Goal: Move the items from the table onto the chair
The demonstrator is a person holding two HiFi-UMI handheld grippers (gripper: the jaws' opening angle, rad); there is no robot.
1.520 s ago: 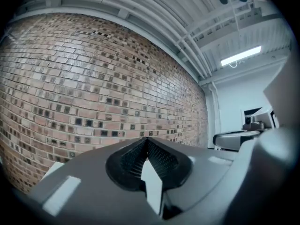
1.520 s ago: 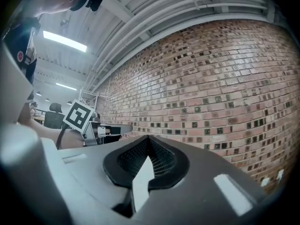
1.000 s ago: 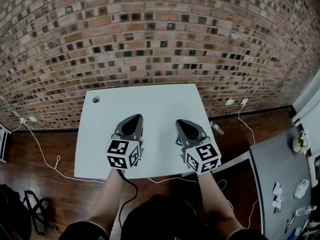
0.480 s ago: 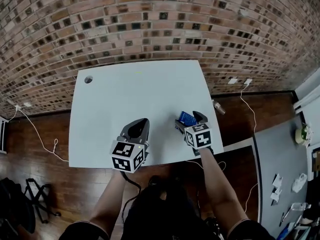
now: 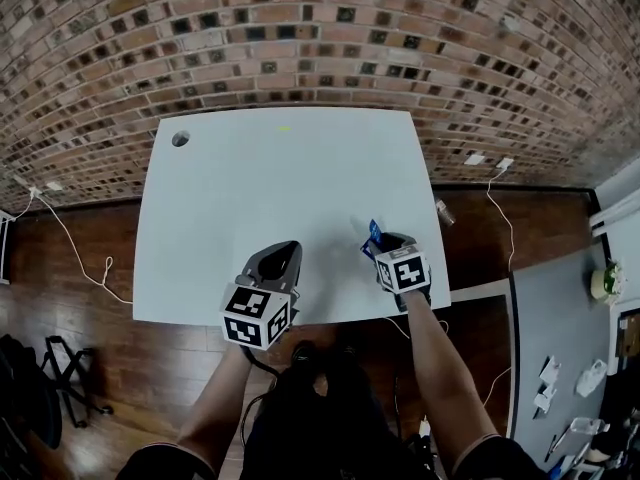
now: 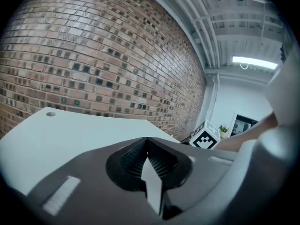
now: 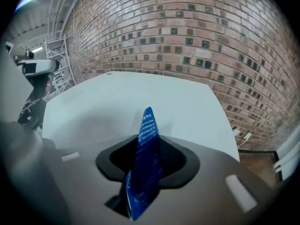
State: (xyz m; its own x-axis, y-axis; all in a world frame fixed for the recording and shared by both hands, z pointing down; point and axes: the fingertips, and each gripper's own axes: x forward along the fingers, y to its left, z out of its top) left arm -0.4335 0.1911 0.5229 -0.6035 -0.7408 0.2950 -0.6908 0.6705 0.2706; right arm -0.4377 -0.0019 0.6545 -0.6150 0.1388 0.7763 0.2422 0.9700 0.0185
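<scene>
Glossy blue packet (image 7: 144,168), smooth matt table (image 5: 280,198)

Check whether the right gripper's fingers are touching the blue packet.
Touching. The right gripper view shows the packet pinched upright between the fingers of the right gripper, which have just been closing.

Head view overhead, others low, table (image 5: 280,198) shared

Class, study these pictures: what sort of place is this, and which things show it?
Probably an indoor workshop or lab: a bare brick wall, a plain white table on a wooden floor with trailing cables, and a grey bench strewn with small items.
</scene>
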